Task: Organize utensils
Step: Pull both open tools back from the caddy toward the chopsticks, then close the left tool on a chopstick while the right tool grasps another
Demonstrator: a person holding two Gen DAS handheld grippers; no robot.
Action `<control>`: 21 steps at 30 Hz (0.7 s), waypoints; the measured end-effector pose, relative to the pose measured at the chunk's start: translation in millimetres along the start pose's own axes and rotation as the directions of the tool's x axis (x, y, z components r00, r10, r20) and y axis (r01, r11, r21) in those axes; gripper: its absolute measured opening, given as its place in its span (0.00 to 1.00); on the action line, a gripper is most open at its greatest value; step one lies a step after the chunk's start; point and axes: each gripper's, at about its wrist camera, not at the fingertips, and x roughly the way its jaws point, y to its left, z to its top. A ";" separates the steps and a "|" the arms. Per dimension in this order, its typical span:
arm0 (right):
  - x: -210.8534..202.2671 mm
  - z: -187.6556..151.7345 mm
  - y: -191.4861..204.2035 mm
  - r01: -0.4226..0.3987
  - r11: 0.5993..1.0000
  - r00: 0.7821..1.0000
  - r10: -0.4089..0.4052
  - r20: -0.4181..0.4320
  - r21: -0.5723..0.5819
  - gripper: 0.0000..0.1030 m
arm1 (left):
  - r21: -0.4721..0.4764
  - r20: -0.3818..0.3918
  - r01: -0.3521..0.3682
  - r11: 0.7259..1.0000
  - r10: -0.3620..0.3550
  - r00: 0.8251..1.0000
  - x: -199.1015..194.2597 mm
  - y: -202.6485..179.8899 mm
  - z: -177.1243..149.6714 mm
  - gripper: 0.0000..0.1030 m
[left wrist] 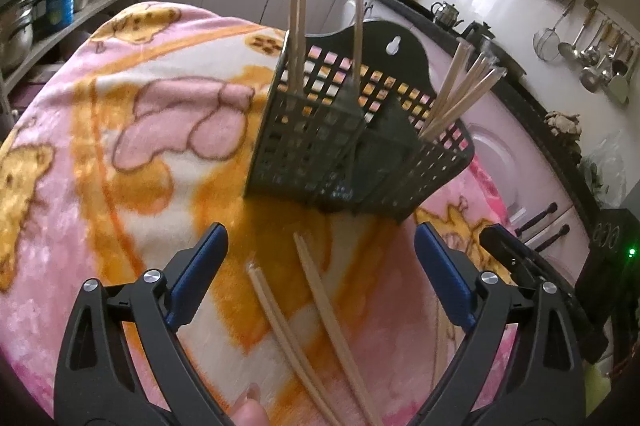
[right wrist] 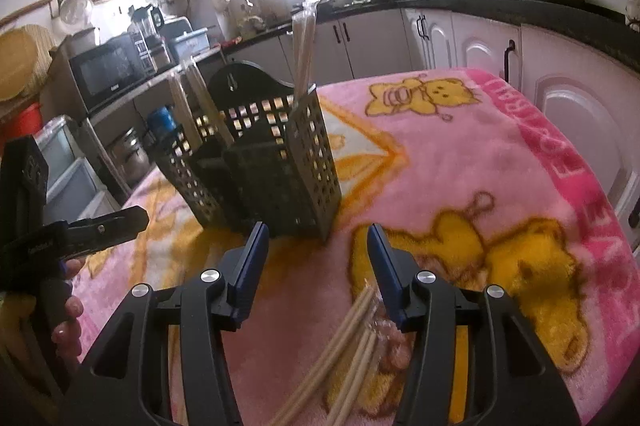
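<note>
1. In the left wrist view, the left gripper [left wrist: 318, 260] fills the bottom of the frame with its jaws spread wide and nothing pressed between them.
2. Two pairs of loose chopsticks [left wrist: 316, 326] lie on the blanket [left wrist: 120, 153] between those open jaws, in the lower centre. Their long axes run from the bottom edge up toward the middle of the frame, roughly along the way the jaws point.
3. In the right wrist view, the right gripper [right wrist: 316, 260] sits low in the frame, jaws partly open and gripping nothing.
4. A bundle of chopsticks [right wrist: 344, 346] lies at the bottom centre, slanting up to the right, its tips just beside the right-hand jaw. It appears to be partly in a clear wrapper.
5. Judging from both views, each hand has sticks right at its jaws. The left jaws straddle theirs more squarely, so a close there looks the readier move.
6. Further off, at mid-frame, the dark slotted holder [left wrist: 352, 141] stands upright on the blanket. Wrapped chopsticks [left wrist: 298, 25] already stand in its compartments.
7. Writing: large pink letters run along the blanket's border at the right of the right wrist view; I cannot read them whole. The microwave [right wrist: 106, 73] at upper left bears a small mark too tiny to read.
</note>
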 end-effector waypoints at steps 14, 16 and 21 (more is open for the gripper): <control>-1.5 -26.4 -1.0 0.030 0.999 0.993 -0.033 -0.110 -0.025 0.48 | -0.028 -0.068 -0.042 0.999 0.040 0.997 6.8 16.9 -27.8 0.83; -1.6 -30.1 -1.4 0.038 0.999 0.991 -0.042 -0.124 -0.033 0.48 | -0.032 -0.078 -0.047 0.998 0.044 0.996 8.5 19.3 -32.1 0.83; -0.2 -38.9 -3.6 0.051 0.998 0.985 -0.058 -0.164 -0.041 0.48 | -0.043 -0.097 -0.057 0.997 0.053 0.994 12.8 23.7 -41.0 0.80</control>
